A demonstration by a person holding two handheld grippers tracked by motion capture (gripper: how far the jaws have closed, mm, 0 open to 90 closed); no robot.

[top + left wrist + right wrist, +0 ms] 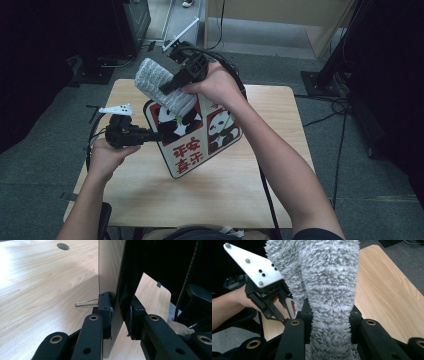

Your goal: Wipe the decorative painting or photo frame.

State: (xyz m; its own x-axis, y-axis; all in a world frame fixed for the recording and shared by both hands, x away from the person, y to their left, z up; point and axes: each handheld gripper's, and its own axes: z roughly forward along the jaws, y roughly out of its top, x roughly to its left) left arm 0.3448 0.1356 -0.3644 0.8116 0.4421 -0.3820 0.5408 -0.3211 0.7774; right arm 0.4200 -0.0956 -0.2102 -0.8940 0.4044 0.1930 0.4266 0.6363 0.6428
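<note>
While raised, right tool (167, 89) pinches towel (161, 85).

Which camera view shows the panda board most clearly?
The high view: the panda board shows its whole printed face there, tilted above the table, with the grey towel at its top. The left gripper view shows the board edge-on between the fingers. The right gripper view shows a small corner.
</note>
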